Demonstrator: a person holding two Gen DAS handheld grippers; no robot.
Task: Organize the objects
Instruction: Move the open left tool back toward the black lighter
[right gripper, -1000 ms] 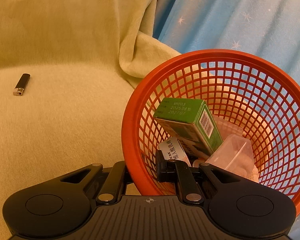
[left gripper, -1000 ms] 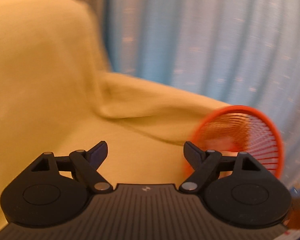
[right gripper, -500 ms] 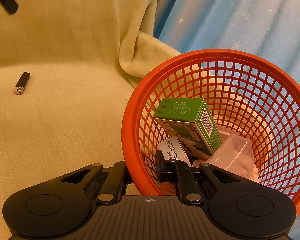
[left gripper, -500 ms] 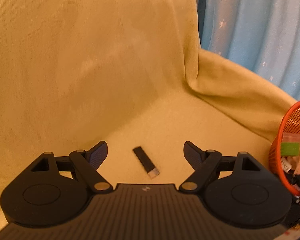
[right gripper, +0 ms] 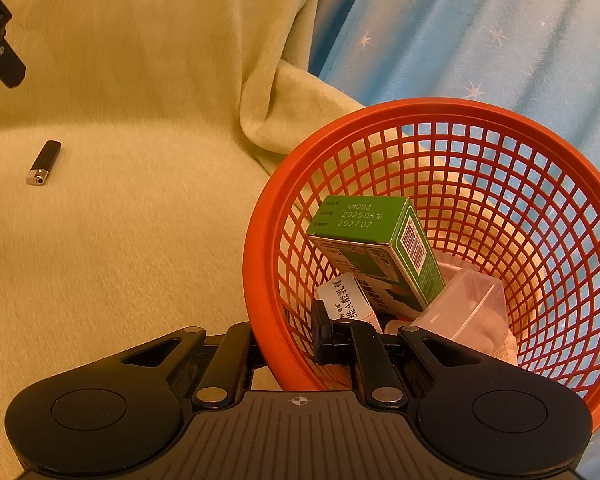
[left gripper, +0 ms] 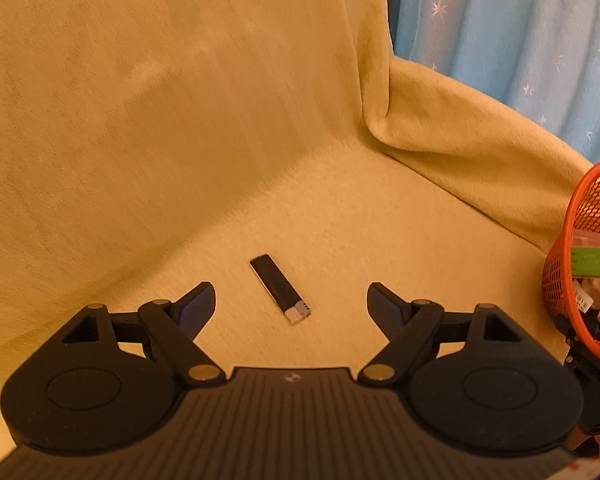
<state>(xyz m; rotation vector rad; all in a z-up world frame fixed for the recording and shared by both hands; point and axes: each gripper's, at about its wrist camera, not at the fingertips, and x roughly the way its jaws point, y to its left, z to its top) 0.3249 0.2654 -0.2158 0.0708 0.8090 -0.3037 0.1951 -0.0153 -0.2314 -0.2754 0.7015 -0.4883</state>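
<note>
1. Our left gripper (left gripper: 290,300) hangs spread wide around the black lighter (left gripper: 279,289) lying on the yellow blanket (left gripper: 180,120).
2. Our right gripper (right gripper: 286,340) pinches the orange basket (right gripper: 540,208) rim.

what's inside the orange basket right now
Inside the orange basket: a green box leaning on a white box, plus a clear plastic container over something pale pink. Whatever lies beneath them is covered.

A yellow blanket (left gripper: 340,208) covers the seat. On it a black lighter (left gripper: 279,289) lies between the left claw's (left gripper: 290,300) spread fingers. An orange basket (right gripper: 440,120) stands at the right claw (right gripper: 288,344).
</note>
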